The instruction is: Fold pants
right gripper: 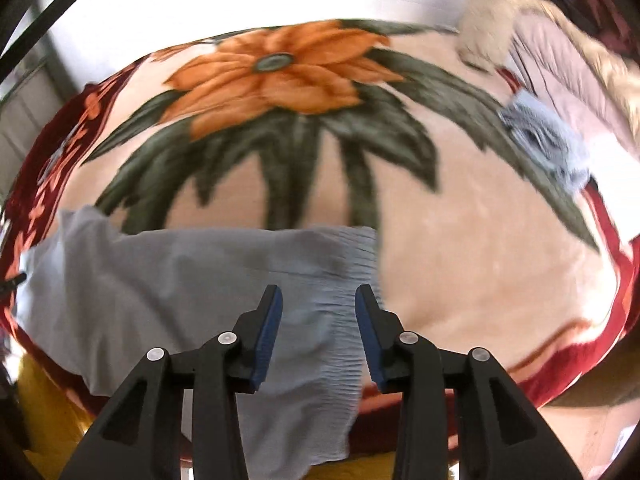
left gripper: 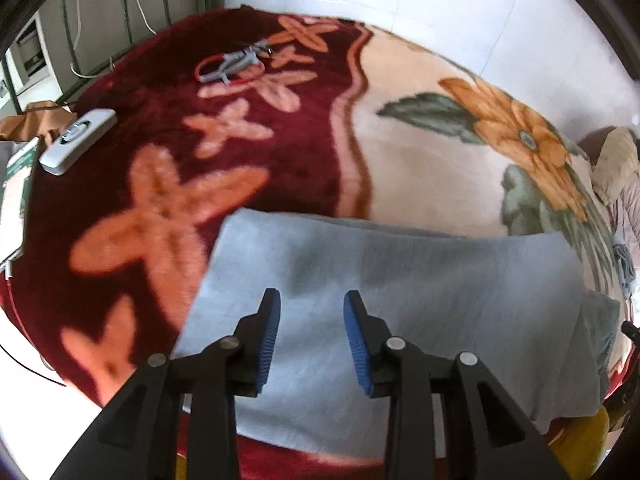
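Light grey-blue pants (left gripper: 400, 280) lie flat on a floral blanket (left gripper: 420, 160), near its front edge. In the left wrist view my left gripper (left gripper: 312, 300) is open and empty, just above the pants' left end. In the right wrist view the pants (right gripper: 180, 280) show their gathered elastic waistband (right gripper: 352, 300) at the right end, hanging over the blanket's front edge. My right gripper (right gripper: 319, 294) is open and empty, hovering over the waistband. The blanket (right gripper: 480, 280) lies under it.
A silver remote-like device (left gripper: 76, 140) and a red and grey tool (left gripper: 232, 66) lie on the blanket's dark red part at the far left. Crumpled clothes, one blue (right gripper: 544, 136) and one beige (right gripper: 492, 20), lie at the far right. White tiled wall behind.
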Available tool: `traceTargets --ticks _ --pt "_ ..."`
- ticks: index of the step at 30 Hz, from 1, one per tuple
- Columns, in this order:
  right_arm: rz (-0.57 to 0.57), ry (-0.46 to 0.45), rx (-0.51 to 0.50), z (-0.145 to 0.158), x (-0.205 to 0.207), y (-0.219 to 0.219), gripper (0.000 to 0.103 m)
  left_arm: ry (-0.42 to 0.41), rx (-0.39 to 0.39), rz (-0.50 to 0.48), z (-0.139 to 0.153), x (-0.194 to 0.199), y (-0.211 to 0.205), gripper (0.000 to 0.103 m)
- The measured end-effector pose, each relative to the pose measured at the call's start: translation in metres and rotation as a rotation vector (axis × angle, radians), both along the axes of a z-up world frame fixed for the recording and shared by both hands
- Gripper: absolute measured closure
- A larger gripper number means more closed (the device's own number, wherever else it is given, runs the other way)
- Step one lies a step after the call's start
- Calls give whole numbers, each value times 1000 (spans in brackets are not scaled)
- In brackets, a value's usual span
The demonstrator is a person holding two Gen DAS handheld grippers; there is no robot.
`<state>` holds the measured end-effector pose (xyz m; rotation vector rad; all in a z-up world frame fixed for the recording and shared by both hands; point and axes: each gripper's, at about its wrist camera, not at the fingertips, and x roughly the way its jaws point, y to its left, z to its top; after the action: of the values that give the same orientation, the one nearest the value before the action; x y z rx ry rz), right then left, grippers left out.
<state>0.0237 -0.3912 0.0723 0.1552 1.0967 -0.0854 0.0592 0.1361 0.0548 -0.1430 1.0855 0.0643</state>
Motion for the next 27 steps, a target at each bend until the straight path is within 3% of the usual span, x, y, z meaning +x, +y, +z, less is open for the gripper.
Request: traceTargets --ticks 4,10,16,23,27 --pt "-13 43 128 -19 -3 -17 64 31 19 11 -16 4 -4 69" --pt "4 84 142 -41 -7 -13 64 35 44 6 -19 3 -8 68" --pt "-19 79 166 -39 -25 -28 64 40 55 13 -19 4 -9 68" --pt "27 178 313 -69 -28 -34 62 51 61 24 -15 0 -16 68" --pt "50 147 374 -71 -24 -30 62 56 78 4 -12 -5 -25 68"
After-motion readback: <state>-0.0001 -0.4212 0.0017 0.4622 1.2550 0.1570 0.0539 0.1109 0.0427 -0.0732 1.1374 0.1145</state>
